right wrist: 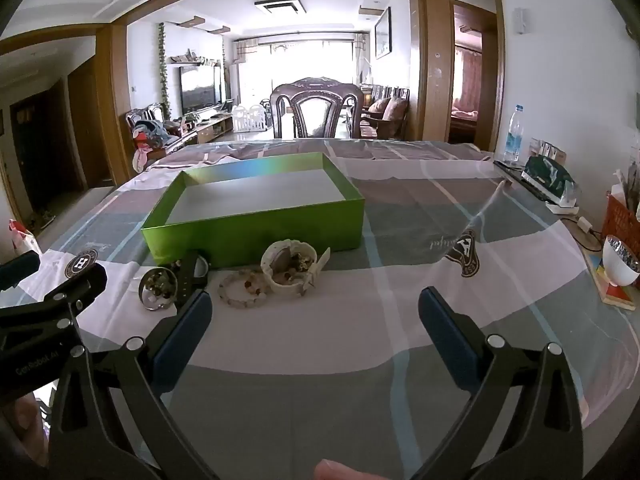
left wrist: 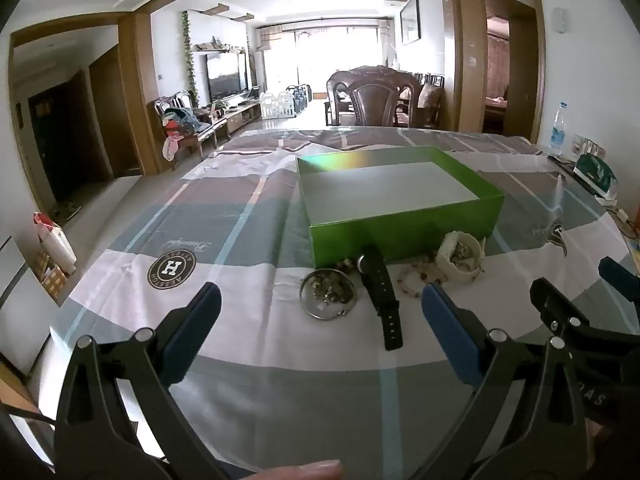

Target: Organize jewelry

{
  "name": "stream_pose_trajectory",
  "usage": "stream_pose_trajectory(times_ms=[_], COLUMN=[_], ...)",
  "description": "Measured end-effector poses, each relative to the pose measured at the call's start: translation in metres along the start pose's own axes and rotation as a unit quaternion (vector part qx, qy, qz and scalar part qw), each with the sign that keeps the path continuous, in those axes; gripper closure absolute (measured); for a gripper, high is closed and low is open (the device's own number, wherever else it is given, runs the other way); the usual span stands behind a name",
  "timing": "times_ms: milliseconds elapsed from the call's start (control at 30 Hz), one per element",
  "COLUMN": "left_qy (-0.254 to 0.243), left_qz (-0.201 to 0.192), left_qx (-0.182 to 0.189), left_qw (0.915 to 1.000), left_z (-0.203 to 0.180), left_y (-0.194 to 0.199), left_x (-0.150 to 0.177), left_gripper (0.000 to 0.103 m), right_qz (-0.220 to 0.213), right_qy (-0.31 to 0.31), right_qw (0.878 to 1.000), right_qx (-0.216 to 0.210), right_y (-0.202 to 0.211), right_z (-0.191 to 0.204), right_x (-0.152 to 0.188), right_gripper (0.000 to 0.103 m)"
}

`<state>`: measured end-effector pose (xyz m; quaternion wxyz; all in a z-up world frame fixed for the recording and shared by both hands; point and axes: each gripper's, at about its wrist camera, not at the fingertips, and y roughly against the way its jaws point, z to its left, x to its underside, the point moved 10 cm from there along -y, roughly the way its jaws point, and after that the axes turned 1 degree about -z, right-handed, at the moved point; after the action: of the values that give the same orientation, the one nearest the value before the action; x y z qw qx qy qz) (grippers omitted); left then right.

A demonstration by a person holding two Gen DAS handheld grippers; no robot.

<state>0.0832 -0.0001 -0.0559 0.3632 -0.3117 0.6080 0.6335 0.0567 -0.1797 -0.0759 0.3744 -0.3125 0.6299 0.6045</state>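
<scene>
Both grippers hover low over the checked tablecloth [left wrist: 256,344], side by side, each holding nothing. Left gripper [left wrist: 320,300] has its tongs spread wide, blue pads apart; right gripper [right wrist: 315,304] likewise wide. Jewelry sits in a loose row against the near wall of the green box [left wrist: 404,232], which is open on top with a bare grey floor (nothing visible inside it). From the left wrist view: a metal bangle [left wrist: 327,295] with small trinkets heaped inside its ring, just right of it a black watch [left wrist: 380,292] with its strap running toward the camera, then a pale bead bracelet [left wrist: 416,278], then a cream watch [left wrist: 460,256] curled into a loop with small pieces in it, touching the bracelet. All of it lies ahead of the left gripper, between its fingers in view. In the right wrist view the same pieces lie ahead and left, and the left gripper shows at the left edge. A water bottle [right wrist: 514,134] and a white bowl [right wrist: 618,262] stand at the far right.
</scene>
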Motion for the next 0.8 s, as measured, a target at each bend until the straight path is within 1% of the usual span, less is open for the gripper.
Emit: stream_pose_trajectory(times_ms=[200, 300, 467, 800], left_qy=[-0.001, 0.001, 0.001, 0.000], left_qz=[0.000, -0.002, -0.001, -0.002], left_qx=[-0.001, 0.001, 0.000, -0.001], left_qw=[1.0000, 1.0000, 1.0000, 1.0000], left_z=[-0.0002, -0.0002, 0.0002, 0.0002], left_y=[-0.0006, 0.0010, 0.0003, 0.0003], left_x=[0.0001, -0.0005, -0.0003, -0.0004], left_gripper=[0.004, 0.004, 0.004, 0.004], right_qz=[0.000, 0.001, -0.008, -0.009], right_qy=[0.000, -0.004, 0.003, 0.004], right_qw=[1.000, 1.000, 1.000, 1.000], right_qx=[-0.001, -0.009, 0.001, 0.000], right_y=[-0.0002, 0.0021, 0.0034, 0.0041], right_z=[0.0002, 0.0013, 0.0037, 0.0039], right_x=[0.0000, -0.0021, -0.0040, -0.0019], right_gripper=[0.002, 0.002, 0.002, 0.002])
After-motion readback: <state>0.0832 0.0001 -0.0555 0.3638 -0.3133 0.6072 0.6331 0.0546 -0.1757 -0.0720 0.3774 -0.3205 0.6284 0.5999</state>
